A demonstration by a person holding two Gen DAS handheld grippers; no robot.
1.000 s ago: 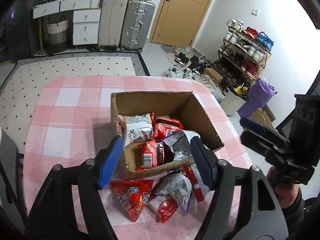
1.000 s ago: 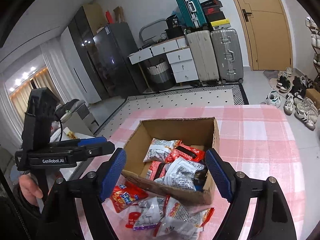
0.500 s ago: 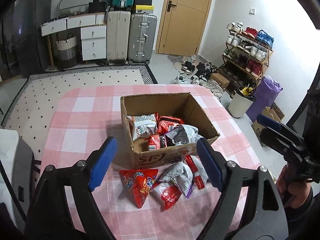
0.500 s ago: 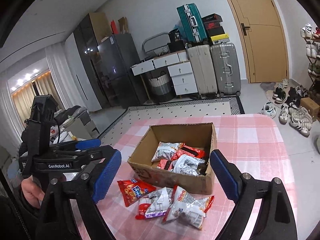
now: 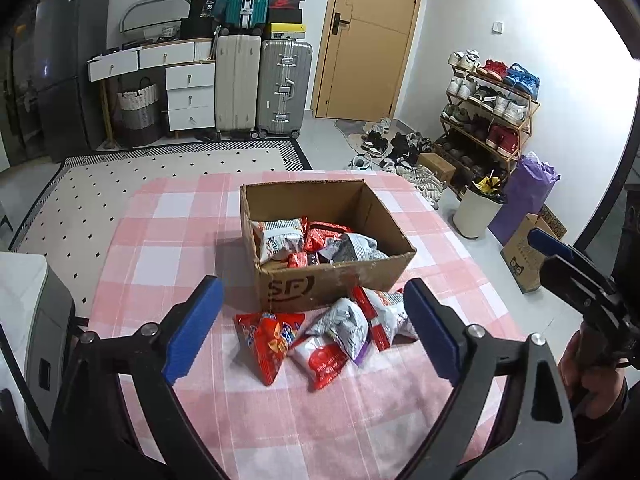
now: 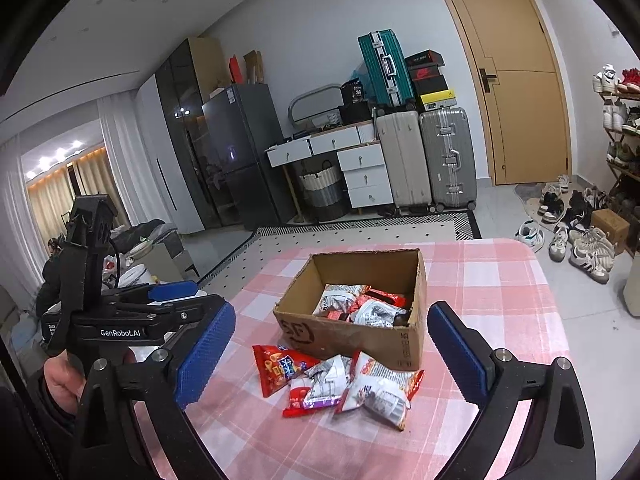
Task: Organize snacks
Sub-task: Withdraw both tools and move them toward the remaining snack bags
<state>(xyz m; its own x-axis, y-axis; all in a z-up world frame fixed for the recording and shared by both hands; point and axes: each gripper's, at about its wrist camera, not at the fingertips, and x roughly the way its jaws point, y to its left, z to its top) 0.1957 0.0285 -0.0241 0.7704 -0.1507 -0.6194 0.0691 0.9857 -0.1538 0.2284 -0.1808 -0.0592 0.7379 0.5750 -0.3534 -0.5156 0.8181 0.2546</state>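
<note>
Cardboard box (image 5: 344, 280) hides lower snack packets (image 5: 320, 242).

The worktop (image 5: 168, 248) is covered by a matt pink-and-white checked cloth. The box (image 5: 344, 284) is made of plain brown cardboard, matt and scuffed along its front wall. The snack packets (image 6: 340, 384) are wrapped in glossy, crinkled foil-like plastic. The fingers (image 6: 206, 354) are faced with blue pads of a rough, dotted texture, carried on matt black plastic.
</note>
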